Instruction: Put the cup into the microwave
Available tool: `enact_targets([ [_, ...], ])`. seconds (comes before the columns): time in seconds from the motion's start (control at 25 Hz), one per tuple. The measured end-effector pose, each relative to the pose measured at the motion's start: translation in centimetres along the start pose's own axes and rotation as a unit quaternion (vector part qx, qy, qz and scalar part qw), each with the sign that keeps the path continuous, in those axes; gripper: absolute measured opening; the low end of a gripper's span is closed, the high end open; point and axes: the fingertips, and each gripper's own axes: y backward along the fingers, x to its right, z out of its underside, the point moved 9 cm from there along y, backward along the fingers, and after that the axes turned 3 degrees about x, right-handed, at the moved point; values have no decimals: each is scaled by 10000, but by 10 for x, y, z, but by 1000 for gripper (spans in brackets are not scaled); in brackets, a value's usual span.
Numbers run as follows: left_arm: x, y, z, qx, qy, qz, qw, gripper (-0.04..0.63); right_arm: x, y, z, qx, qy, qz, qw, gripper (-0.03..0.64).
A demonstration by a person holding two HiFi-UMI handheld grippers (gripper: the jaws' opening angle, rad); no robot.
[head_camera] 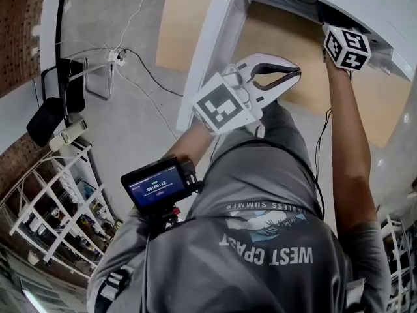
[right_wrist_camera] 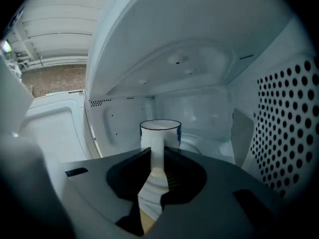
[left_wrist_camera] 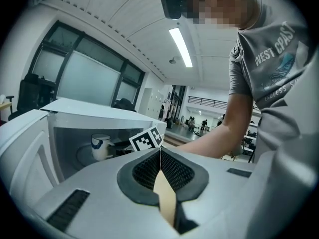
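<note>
Microwave (head_camera: pixel 384 8) on wooden table (head_camera: pixel 186 25), grey floor (head_camera: pixel 130 142)

Open lab-like hall: glass partitions (left_wrist_camera: pixel 84 78), ceiling strip light (left_wrist_camera: pixel 180 46), loose floor cables (head_camera: pixel 140 70), white wire racks (head_camera: pixel 58 201).

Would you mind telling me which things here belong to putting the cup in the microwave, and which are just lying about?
Belongs to the job:
- cup, its handle between the jaws of the right gripper
- microwave, with its door open

Just lying about:
- cables on the floor
- white rack
- left gripper, shut and empty
</note>
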Motion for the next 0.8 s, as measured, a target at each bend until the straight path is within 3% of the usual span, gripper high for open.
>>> enact_targets([
  [0.4, -5, -3, 1, 40, 71, 9, 10000, 23, 4, -6, -4, 230, 194, 6, 9995, 71],
  [0.8, -17, 0, 6, 122, 442, -335, 9984, 22, 3, -8, -1, 417, 431, -69, 9982, 71],
])
